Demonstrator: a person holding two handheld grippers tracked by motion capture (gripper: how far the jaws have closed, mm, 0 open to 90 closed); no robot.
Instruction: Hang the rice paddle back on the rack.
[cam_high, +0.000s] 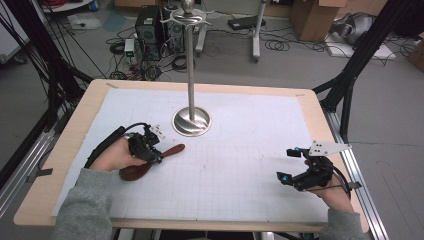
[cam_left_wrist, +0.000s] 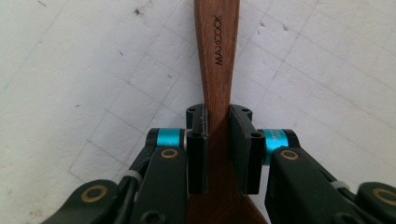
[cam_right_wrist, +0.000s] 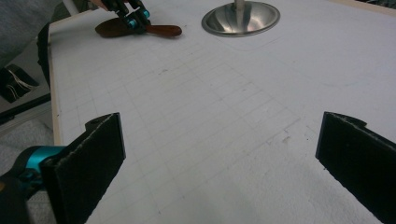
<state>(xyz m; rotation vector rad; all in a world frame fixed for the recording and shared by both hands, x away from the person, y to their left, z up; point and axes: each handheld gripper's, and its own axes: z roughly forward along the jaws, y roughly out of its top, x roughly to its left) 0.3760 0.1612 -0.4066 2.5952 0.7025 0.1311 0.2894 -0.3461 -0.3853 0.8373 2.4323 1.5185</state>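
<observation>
we see the left gripper (cam_left_wrist: 217, 140) clamped on the wooden spatula's (cam_left_wrist: 217, 56) handle, while the right gripper (cam_right_wrist: 219, 154), well apart, gapes wide, holding nothing.

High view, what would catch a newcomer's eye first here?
The tall steel stand rises from its round base near the far middle of the white mat. To its left, the left gripper has its jaws closed on the handle of a dark wooden spoon. The right gripper sits open at the right edge.
</observation>
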